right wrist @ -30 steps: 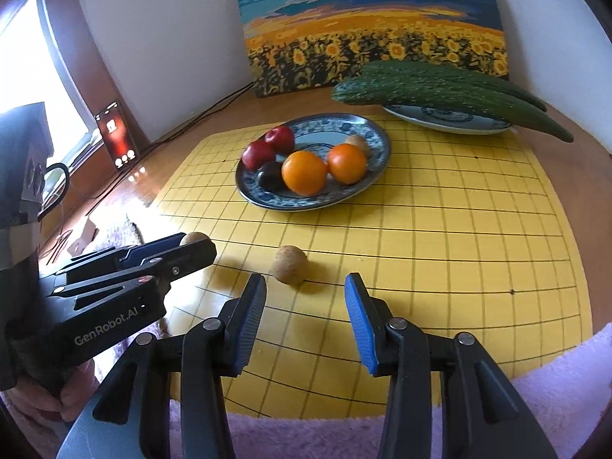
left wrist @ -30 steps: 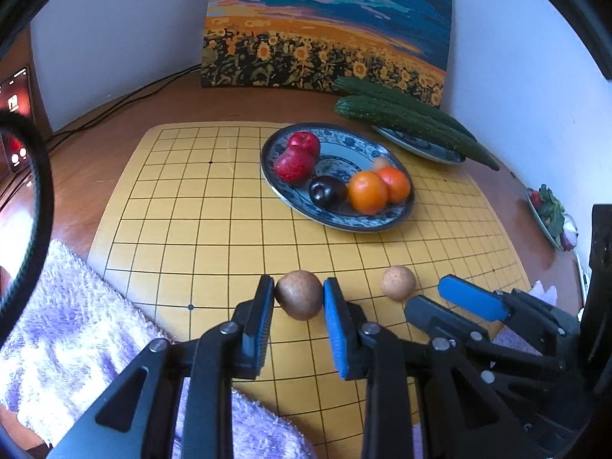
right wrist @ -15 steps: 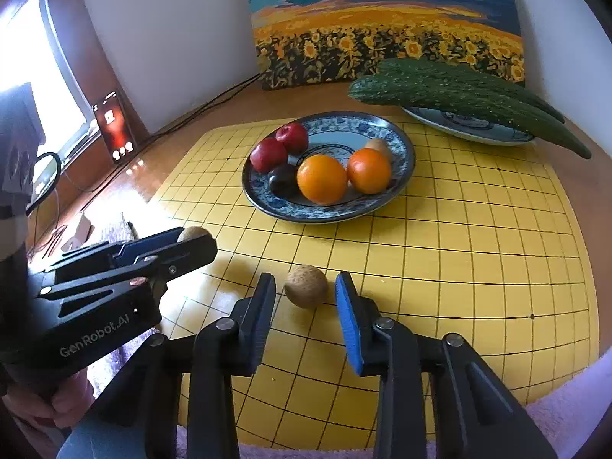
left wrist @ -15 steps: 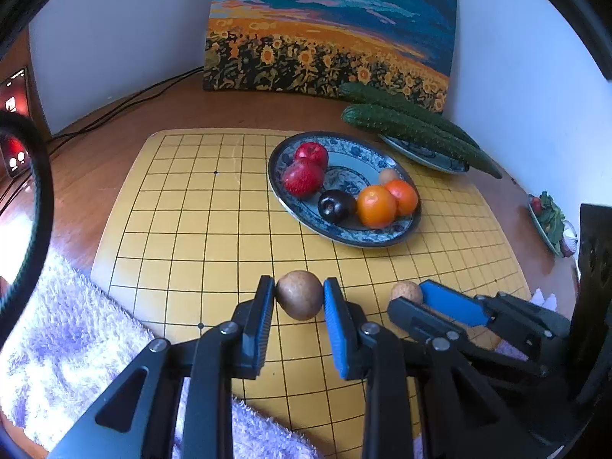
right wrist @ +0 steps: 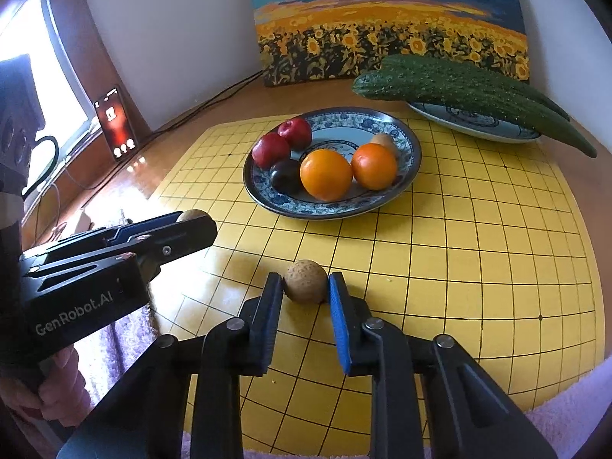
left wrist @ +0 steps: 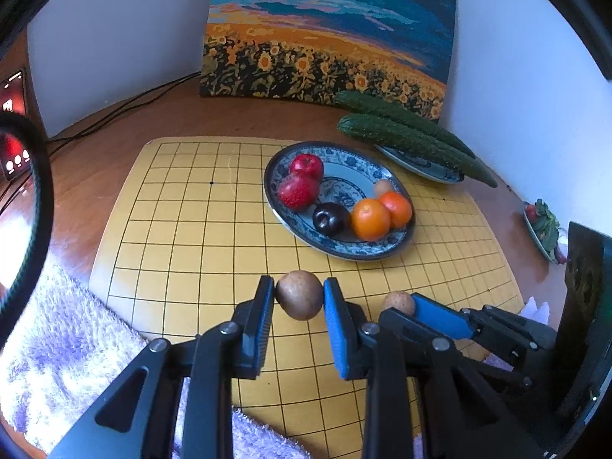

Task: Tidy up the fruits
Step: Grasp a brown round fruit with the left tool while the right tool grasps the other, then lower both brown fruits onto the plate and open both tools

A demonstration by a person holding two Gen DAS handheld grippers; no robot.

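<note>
The blue patterned plate (right wrist: 405, 176) is holding two red fruits (right wrist: 283, 141), a dark plum (right wrist: 285, 176), two oranges (right wrist: 346, 168) and a small tan fruit (right wrist: 382, 139), while a second plate (right wrist: 474, 126) at two o'clock is carrying cucumbers (right wrist: 459, 88). The left tongs (left wrist: 299, 298) are gripping a brown fruit (left wrist: 299, 294) above the yellow grid mat (left wrist: 183, 229). The right tongs (right wrist: 306, 290), having just been closing, are pinching a speckled brown fruit (right wrist: 306, 281) sitting on the mat at six o'clock from the plate.

Your frames bright, sharp at centre. Daylight floods from window (right wrist: 23, 88) at left, blown out white; glare patch on wooden tabletop (right wrist: 126, 187). Soft shadows fall rightward. Strong fisheye bending, dark vignette at corners.
</note>
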